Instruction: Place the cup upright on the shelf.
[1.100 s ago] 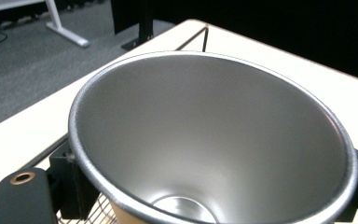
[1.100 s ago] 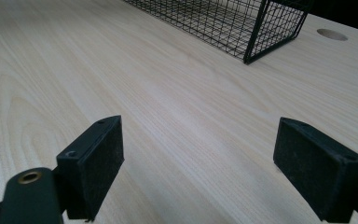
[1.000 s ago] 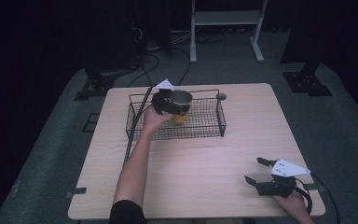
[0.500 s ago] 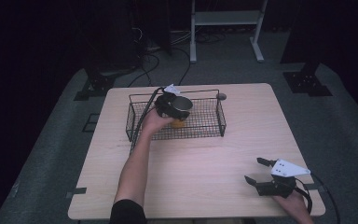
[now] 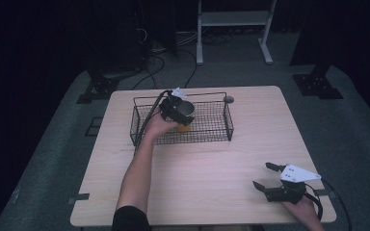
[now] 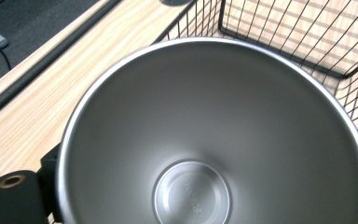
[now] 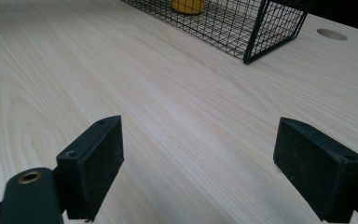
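The wooden desk (image 5: 212, 163) carries a black wire basket (image 5: 212, 132) toward its far edge, and everything else is best placed from that basket. Over the basket's left half, the left tool (image 5: 172, 109) holds a steel cup (image 5: 185, 109) lifted above the mesh floor; in the left gripper view the cup (image 6: 214, 135) lies mouth toward the camera, empty, with a jaw pressed against its outer wall at the lower left, so the tool is closed around the cup's body. Holding it by the wall this way probably keeps the cup steady while it is carried over the wire rim. A small yellow object (image 5: 183, 127) sits inside the basket just under the cup, partly hidden by it. Well away from the basket, at the desk's near right corner, the right tool (image 5: 268, 177) rests low with its jaws spread wide and nothing between them, apparently parked out of the working hand's way.
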Motion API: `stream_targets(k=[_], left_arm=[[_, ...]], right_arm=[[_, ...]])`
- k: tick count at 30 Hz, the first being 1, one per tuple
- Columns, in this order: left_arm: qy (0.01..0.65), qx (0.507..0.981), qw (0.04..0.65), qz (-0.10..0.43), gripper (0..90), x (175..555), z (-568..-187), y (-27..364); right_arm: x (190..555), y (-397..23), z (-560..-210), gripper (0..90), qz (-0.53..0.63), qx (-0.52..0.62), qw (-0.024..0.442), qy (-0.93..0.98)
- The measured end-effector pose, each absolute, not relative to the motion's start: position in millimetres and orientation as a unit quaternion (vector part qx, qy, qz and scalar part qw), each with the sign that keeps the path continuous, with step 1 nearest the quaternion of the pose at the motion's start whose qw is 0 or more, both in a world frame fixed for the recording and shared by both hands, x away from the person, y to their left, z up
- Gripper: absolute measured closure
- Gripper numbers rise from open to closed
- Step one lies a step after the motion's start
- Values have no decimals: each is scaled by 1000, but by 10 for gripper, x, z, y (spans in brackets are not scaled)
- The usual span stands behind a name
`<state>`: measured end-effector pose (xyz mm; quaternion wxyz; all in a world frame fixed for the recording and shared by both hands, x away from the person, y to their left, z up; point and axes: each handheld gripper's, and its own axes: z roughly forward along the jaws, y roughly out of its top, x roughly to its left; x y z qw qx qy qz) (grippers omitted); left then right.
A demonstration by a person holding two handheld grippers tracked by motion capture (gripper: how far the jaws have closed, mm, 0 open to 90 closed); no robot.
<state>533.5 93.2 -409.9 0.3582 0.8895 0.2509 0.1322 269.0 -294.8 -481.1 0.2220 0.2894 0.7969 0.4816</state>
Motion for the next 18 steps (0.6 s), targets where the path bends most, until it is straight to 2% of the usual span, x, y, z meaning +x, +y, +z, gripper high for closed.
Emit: stream_targets(k=[18], left_arm=[[250,886,371,119,69,5332,-4094,969]], right_arm=[[2689,-2947,-4812,150,482,289,222,797]])
